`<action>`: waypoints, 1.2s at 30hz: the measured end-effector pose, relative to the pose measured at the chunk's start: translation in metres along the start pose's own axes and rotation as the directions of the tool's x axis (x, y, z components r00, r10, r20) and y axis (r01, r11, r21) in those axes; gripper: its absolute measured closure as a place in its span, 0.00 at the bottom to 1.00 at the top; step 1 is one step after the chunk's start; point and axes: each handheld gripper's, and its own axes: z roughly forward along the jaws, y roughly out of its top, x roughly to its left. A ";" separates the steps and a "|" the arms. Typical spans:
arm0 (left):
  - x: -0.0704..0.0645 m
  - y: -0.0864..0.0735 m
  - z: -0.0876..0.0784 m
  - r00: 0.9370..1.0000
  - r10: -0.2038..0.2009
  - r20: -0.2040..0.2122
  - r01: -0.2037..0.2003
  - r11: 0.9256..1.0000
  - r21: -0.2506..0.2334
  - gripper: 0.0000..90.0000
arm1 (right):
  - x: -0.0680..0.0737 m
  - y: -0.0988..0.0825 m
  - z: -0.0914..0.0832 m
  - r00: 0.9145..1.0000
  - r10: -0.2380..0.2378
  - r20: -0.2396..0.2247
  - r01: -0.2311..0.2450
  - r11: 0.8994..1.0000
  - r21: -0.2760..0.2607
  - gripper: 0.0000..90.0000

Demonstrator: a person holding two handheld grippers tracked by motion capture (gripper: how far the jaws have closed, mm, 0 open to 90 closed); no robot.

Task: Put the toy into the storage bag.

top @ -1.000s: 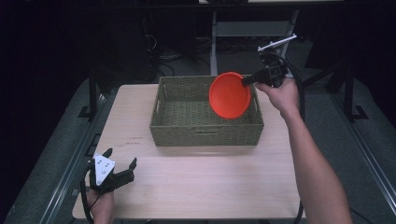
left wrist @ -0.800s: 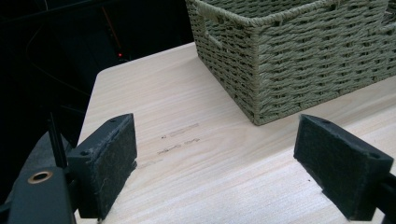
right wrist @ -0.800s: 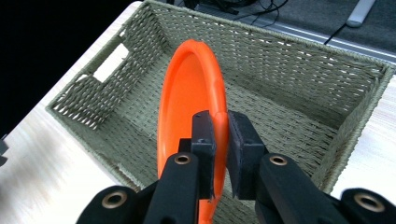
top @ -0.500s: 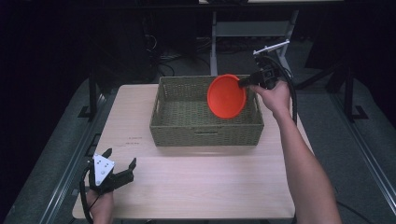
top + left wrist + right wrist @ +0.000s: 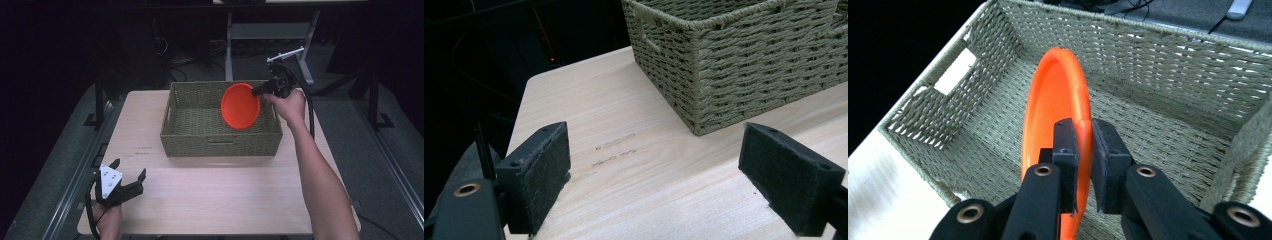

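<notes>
An orange plate (image 5: 240, 105) hangs on edge above the right half of a woven basket (image 5: 172, 115), and my right gripper (image 5: 261, 90) is shut on its rim. In the right gripper view the two jaws pinch the plate's (image 5: 1054, 95) edge at the gripper (image 5: 1083, 131), over the basket's (image 5: 1168, 55) bare floor. My left gripper (image 5: 129, 181) lies at the table's near left corner, open, nothing between its pads (image 5: 539, 170). The left gripper view shows the basket's (image 5: 734, 65) near corner just ahead.
The light wooden table (image 5: 220, 190) has faint pencil marks (image 5: 142, 150) left of the basket. A metal stand (image 5: 235, 35) and cables lie on the dark floor behind the table. A rail (image 5: 75, 175) runs along the left edge.
My right gripper has carried the orange plate a little left and lower over the basket. The left gripper has stayed still.
</notes>
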 end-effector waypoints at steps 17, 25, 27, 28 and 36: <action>0.000 0.000 0.000 1.000 0.002 0.004 -0.002 1.000 0.004 0.14 | -0.005 -0.009 0.038 1.000 -0.003 0.015 0.002 0.997 0.073 0.91; 0.000 -0.001 -0.001 1.000 0.000 0.004 0.000 1.000 0.001 0.14 | 0.002 -0.009 0.054 1.000 -0.009 0.016 0.007 0.995 0.098 0.91; 0.000 0.000 -0.001 1.000 0.001 0.002 -0.001 1.000 0.002 0.14 | 0.004 -0.010 0.057 1.000 -0.013 0.019 0.011 0.995 0.104 0.91; 0.000 0.000 -0.001 1.000 0.000 0.001 0.000 1.000 0.001 0.14 | 0.004 -0.010 0.057 1.000 -0.013 0.019 0.011 0.995 0.104 0.91; 0.000 0.000 -0.001 1.000 0.008 0.005 -0.008 1.000 0.004 0.14 | -0.005 -0.018 0.064 1.000 -0.002 0.030 -0.003 0.990 0.144 0.91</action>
